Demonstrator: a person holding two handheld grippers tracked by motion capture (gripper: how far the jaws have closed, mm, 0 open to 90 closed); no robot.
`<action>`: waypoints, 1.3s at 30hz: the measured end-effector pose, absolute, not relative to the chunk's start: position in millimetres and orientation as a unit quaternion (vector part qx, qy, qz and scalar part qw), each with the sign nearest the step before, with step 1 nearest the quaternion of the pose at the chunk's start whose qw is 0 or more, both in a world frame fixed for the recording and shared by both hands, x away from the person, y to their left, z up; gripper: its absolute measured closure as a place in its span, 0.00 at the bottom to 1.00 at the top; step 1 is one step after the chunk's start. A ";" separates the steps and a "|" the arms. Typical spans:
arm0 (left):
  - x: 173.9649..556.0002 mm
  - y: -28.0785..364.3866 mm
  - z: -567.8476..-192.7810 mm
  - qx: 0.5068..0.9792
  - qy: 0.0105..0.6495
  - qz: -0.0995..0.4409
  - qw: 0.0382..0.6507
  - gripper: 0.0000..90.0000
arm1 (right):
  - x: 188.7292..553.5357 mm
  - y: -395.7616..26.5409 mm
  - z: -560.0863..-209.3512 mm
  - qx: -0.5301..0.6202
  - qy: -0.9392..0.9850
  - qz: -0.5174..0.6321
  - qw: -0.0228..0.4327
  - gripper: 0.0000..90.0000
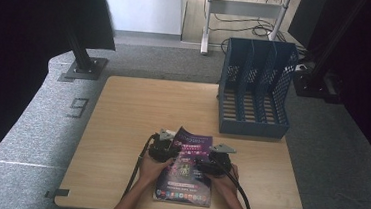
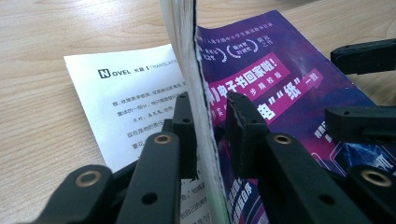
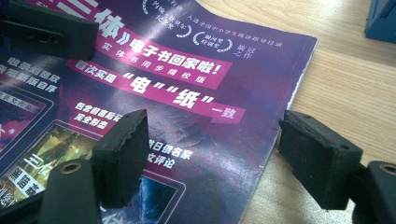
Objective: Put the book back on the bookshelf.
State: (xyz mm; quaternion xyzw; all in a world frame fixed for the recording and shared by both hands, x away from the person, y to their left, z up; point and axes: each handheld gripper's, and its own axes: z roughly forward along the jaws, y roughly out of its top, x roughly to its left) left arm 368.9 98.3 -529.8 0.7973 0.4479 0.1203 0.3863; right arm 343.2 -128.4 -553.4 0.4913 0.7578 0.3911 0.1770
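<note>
A purple magazine (image 1: 185, 177) lies near the front edge of the wooden table (image 1: 123, 109). Its left part is lifted: a sheaf of pages (image 2: 187, 42) stands upright with the purple cover (image 2: 280, 79) on one side and a white printed page (image 2: 135, 98) lying flat on the other. My left gripper (image 2: 210, 126) is shut on that sheaf, one pad on each face, at the magazine's left side (image 1: 166, 145). My right gripper (image 3: 212, 154) is open wide across the magazine's right edge (image 3: 280, 121), one pad over the cover, the other over bare wood.
A blue slotted file rack (image 1: 255, 90) stands at the table's back right; its corner (image 3: 383, 18) is close to my right gripper. The person's hands come in from the front edge. Grey carpet surrounds the table, with stand legs behind it.
</note>
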 end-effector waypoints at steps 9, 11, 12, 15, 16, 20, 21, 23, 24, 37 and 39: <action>362.3 99.7 -520.4 0.788 0.427 0.119 0.427 0.96 | 342.7 -128.5 -553.2 0.492 0.757 0.392 0.177 0.27; 361.3 100.6 -518.8 0.786 0.423 0.117 0.436 0.97 | 342.7 -129.2 -553.2 0.493 0.756 0.393 0.176 0.28; 361.1 101.1 -518.1 0.784 0.423 0.113 0.441 0.97 | 342.6 -129.6 -553.1 0.492 0.757 0.394 0.175 0.28; 360.1 102.7 -515.6 0.778 0.417 0.106 0.457 0.97 | 342.7 -131.5 -553.1 0.488 0.758 0.395 0.176 0.28; 359.4 103.0 -514.5 0.776 0.415 0.104 0.463 0.97 | 342.7 -132.2 -553.0 0.489 0.757 0.396 0.175 0.27; 356.7 102.7 -509.1 0.772 0.407 0.100 0.478 0.97 | 343.0 -136.5 -550.4 0.491 0.753 0.403 0.174 0.28; 355.8 101.9 -507.6 0.772 0.404 0.102 0.480 0.97 | 342.9 -138.1 -548.9 0.491 0.750 0.408 0.175 0.28; 353.9 100.5 -504.1 0.771 0.397 0.106 0.486 0.97 | 342.6 -142.1 -544.8 0.493 0.742 0.420 0.174 0.28; 353.0 100.0 -502.7 0.769 0.395 0.106 0.491 0.97 | 342.3 -144.1 -542.7 0.494 0.738 0.426 0.173 0.28; 337.5 96.2 -478.0 0.770 0.351 0.124 0.518 0.97 | 339.1 -152.5 -527.7 0.462 0.731 0.475 0.165 0.26; 333.9 94.9 -473.7 0.770 0.341 0.125 0.525 0.97 | 339.1 -152.3 -527.0 0.460 0.731 0.478 0.160 0.24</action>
